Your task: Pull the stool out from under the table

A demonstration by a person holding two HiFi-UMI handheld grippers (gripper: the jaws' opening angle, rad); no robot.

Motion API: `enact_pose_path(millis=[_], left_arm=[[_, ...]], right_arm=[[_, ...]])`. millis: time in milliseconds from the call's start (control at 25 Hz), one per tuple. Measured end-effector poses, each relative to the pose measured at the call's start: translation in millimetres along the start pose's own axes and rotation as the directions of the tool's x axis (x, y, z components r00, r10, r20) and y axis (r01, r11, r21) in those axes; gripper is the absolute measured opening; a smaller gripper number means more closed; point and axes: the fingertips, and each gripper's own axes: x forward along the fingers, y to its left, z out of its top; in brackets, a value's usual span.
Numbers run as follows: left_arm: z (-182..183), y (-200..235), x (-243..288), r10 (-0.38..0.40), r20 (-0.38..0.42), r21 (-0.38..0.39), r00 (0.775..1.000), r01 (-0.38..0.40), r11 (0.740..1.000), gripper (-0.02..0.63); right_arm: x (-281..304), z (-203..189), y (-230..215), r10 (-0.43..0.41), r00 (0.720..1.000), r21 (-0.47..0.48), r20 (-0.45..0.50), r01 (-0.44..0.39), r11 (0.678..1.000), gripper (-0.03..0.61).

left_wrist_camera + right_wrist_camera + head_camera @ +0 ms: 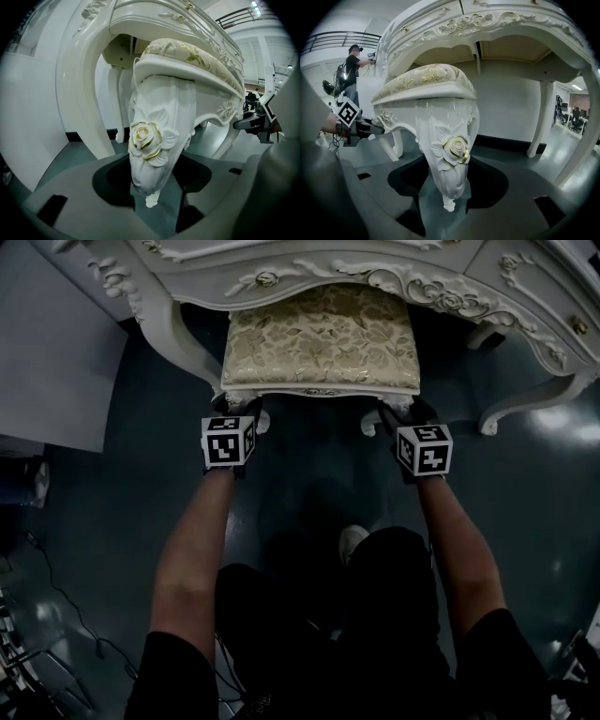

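**A:** Entry, grippers first. What was noted at the jaws?

**B:** The left gripper (150,187) was found closed round the stool's front-left leg (159,122), just below its gilt rose (144,138). The jaws stood wide, as the thick carved knee requires. The right gripper (450,187) was found likewise clamped on the front-right leg (445,136). Firm pad contact was judged, not plainly seen, because the leg narrows below the grip.

**A:** And where was the stool recorded?

**B:** The stool (319,338) was seen from the head view standing on the dark floor (309,474). Its front edge and both front legs were clear of the table (309,254). The rear of the cushion was tucked under the table's apron, between the table's legs.

**A:** Which step was judged to be in hand?

**B:** The pull itself, with both legs taken and the stool only partly drawn out. For the next move, a level, even draw toward the person is called for. Both sides are to be moved together so the stool is not skewed against a table leg. The grip is to be held low enough that the stool is slid, not tipped.

**A:** Was any writing logged?

**B:** No brand or label was found. Only black-and-white square patterns were seen on the marker cubes (228,441) (424,448), and no letters could be read.
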Motion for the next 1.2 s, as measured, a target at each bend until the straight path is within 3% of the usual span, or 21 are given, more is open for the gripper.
enact_pose_path(millis=[1200], left_arm=[[-76,-59,-121,-0.063,0.008,0.009,0.998,0.063,0.998,0.252]], right_arm=[[-123,-74,59,-0.001,0.999,0.010,-0.041,0.001,1.000,0.268]])
